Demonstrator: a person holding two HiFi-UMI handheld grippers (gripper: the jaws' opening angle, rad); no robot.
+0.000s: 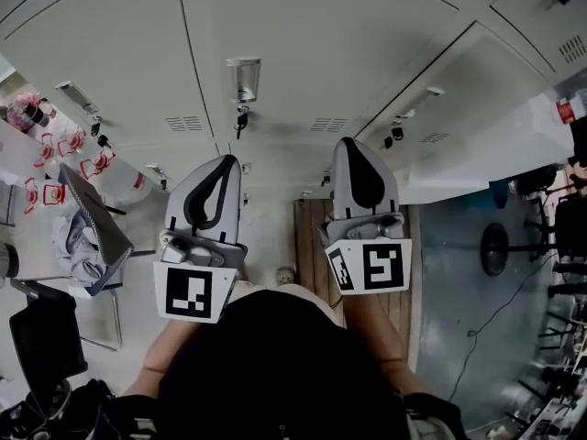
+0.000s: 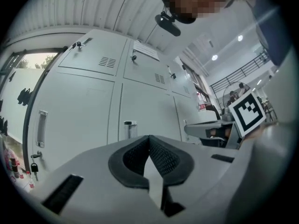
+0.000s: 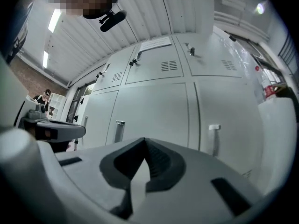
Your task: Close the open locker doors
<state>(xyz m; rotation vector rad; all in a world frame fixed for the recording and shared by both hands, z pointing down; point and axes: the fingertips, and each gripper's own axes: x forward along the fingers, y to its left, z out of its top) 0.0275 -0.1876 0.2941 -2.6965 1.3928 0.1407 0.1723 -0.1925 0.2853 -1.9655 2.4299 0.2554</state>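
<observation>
A wall of white locker doors (image 1: 303,53) fills the top of the head view. Those straight ahead look closed, with handles (image 2: 128,126) (image 3: 119,129) and a key hanging from a lock (image 1: 241,117). At the right a white panel (image 1: 486,149) juts out from the locker wall like an open door. My left gripper (image 1: 227,160) and my right gripper (image 1: 351,142) are held up side by side, short of the doors. In the left gripper view the left gripper (image 2: 149,137) has its pads together and empty. The right gripper (image 3: 144,139) is likewise shut on nothing.
A table with red-and-white items (image 1: 55,168) and a chair (image 1: 92,218) stand at the left. A wooden board (image 1: 312,241) lies on the floor under the grippers. Stools and cables (image 1: 514,246) crowd the right side.
</observation>
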